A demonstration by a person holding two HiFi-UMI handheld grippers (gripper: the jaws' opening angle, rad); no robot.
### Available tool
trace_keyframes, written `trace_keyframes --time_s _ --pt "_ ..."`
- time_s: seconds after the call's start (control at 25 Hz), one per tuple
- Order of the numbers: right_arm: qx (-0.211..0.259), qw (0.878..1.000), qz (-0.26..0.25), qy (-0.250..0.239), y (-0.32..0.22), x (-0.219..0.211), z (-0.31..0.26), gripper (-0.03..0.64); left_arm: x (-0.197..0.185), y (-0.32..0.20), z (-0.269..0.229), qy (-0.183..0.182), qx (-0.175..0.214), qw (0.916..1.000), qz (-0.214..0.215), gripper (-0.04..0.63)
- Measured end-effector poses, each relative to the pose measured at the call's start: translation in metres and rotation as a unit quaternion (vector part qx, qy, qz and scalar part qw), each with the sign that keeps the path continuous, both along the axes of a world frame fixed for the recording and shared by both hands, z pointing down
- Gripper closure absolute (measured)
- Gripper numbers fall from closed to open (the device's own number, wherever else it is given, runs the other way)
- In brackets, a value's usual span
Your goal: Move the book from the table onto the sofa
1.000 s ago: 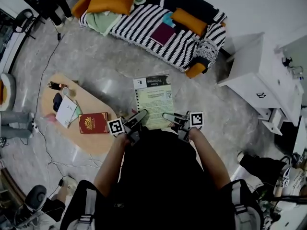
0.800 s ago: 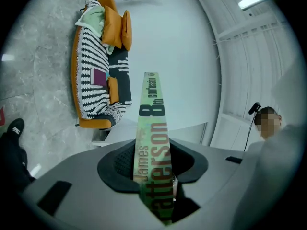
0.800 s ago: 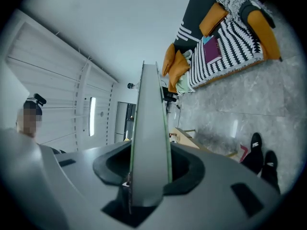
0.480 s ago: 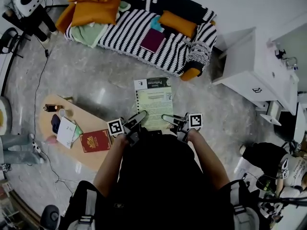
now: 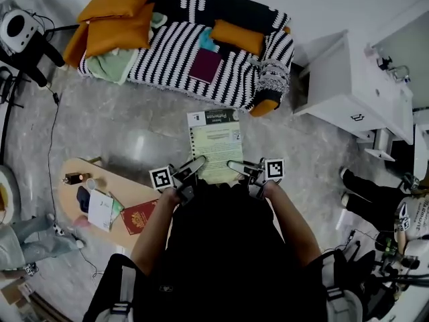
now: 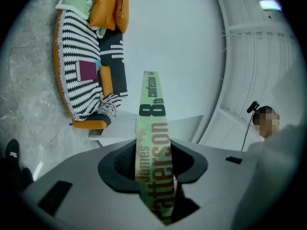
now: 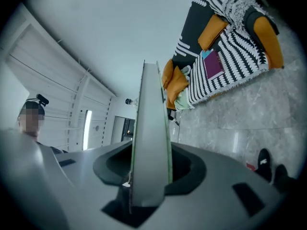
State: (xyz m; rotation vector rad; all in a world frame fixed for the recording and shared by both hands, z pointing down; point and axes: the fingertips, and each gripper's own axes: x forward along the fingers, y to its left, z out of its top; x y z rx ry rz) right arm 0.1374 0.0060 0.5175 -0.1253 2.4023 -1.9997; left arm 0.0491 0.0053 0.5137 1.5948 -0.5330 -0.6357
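Book to sofa: the book [image 5: 216, 145] hangs over the floor [image 5: 134, 126], clear of the table [image 5: 134, 194]. The sofa [image 5: 174, 52] is straight ahead and well apart. The book's far short edge faces the sofa's front edge, toward its right end.
Long axis: runs away from the person toward the sofa, with the cover up and about level.
Nearer hand: neither. The left gripper [image 5: 192, 166] and right gripper [image 5: 238, 166] share the near short edge, so a two-handed carry forward looks likely.
Sofa: black-and-white striped cover, with orange cushions [image 5: 117, 25] and a green cloth [image 5: 107, 66] at the left end. A purple flat thing [image 5: 206, 64] lies mid-seat. The bare stripes to its left look like the roomiest landing spot.
Table: low and peach-toned, to the person's left and behind the book. A red book [image 5: 139, 217] lies at its near edge, with white papers [image 5: 102, 210] just beside it.
Book look: a thick paperback with a pale yellow-green cover. A dark band crosses its far end, with a white label at the far left corner. The spine reads James Patterson and 8th Confession.
Left gripper: clenched on the near left corner, spine side. The spine stands between the jaws, which press both covers.
Right gripper: clenched on the near right corner, page-edge side. The pale page block fills the gap between its jaws.
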Motion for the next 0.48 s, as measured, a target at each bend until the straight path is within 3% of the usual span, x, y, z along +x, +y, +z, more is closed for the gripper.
trace_keyframes --time_s 0.2,0.48 --pt "0.030 0.999 0.000 -0.027 -0.009 -0.002 -0.014 0.440 -0.007 -0.009 -0.008 0.034 0.009 0.9993 0.009 0.436" --pt "0.031 0.999 0.010 -0.022 -0.028 -0.001 -0.014 0.439 -0.014 -0.015 -0.009 0.014 0.016 0.9996 0.016 0.436"
